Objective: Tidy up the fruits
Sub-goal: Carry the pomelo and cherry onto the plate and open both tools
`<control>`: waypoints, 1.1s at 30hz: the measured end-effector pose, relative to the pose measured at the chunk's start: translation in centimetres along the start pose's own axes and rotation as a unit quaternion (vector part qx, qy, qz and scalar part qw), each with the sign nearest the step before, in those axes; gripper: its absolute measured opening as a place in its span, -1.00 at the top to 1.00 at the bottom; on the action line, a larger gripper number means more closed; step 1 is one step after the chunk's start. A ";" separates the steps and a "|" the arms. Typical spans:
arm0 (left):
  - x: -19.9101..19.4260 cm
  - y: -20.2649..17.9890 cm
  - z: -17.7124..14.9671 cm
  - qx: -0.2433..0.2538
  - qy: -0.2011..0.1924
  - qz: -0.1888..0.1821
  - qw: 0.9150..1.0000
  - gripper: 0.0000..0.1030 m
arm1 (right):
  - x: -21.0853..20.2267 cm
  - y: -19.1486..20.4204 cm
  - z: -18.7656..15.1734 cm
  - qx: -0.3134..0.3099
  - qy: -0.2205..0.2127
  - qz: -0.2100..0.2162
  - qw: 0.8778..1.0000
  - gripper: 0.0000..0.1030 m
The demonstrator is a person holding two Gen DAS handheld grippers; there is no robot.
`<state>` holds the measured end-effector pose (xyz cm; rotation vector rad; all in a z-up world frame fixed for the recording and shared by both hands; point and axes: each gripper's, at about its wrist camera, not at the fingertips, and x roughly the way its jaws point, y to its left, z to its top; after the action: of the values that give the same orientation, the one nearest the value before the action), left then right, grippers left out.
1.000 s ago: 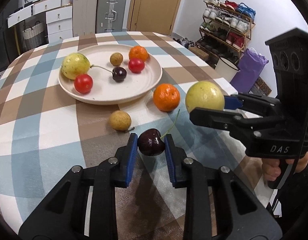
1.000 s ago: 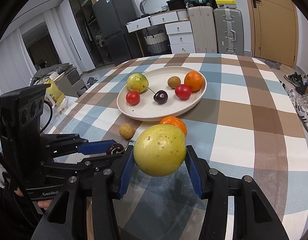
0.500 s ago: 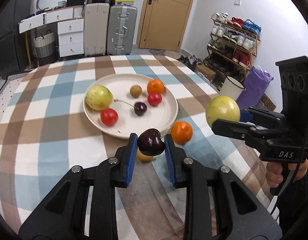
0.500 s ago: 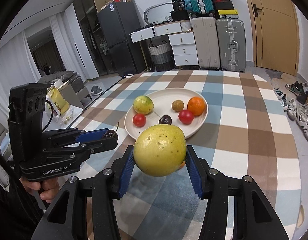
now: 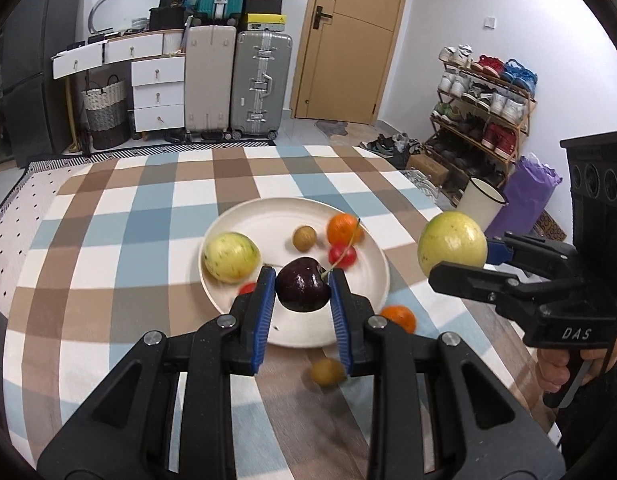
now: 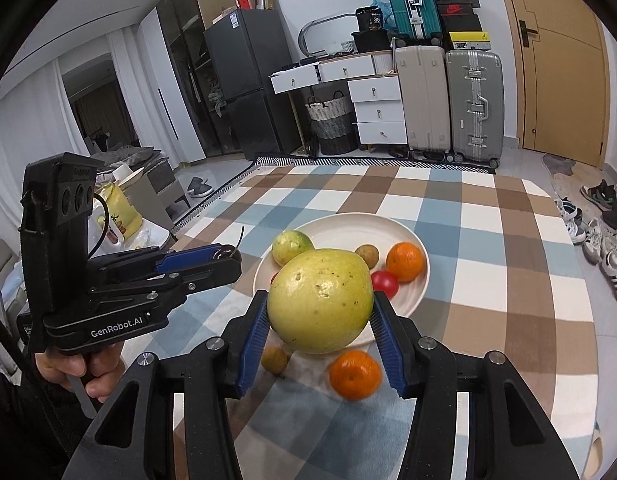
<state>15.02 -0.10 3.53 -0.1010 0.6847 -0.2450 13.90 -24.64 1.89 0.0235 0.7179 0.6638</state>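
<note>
My left gripper [image 5: 303, 294] is shut on a dark cherry [image 5: 302, 289] and holds it high above the near part of the white plate [image 5: 268, 216]. My right gripper [image 6: 319, 316] is shut on a large yellow-green fruit [image 6: 320, 300], also held in the air; this fruit shows in the left wrist view [image 5: 452, 245] too. The plate [image 6: 348, 222] holds a yellow-green fruit [image 5: 230, 257], a small brown fruit [image 5: 304, 238], an orange [image 5: 343, 229] and red fruits [image 5: 342, 255]. An orange [image 5: 398, 317] and a small brown fruit [image 5: 327, 370] lie on the checked tablecloth beside the plate.
The table's far edge [image 5: 236, 152] faces suitcases [image 5: 260, 84] and white drawers [image 5: 156, 92]. A shoe rack [image 5: 480, 96] and a white bucket [image 5: 481, 208] stand right of the table. The left gripper's body [image 6: 108, 280] shows at the left of the right wrist view.
Both grippers have risen and drawn back from the table with their fruit still held. The plate and loose fruits now look smaller and lower in both views.
</note>
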 end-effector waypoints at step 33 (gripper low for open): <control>11.2 0.7 -0.4 0.012 0.063 0.019 0.998 0.52 | 9.9 -2.7 -0.7 -0.015 0.092 -0.039 0.995 0.01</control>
<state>23.24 -2.35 -3.74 -0.0498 0.8085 -0.2237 20.55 -21.29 -5.27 -0.0938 0.8809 0.6062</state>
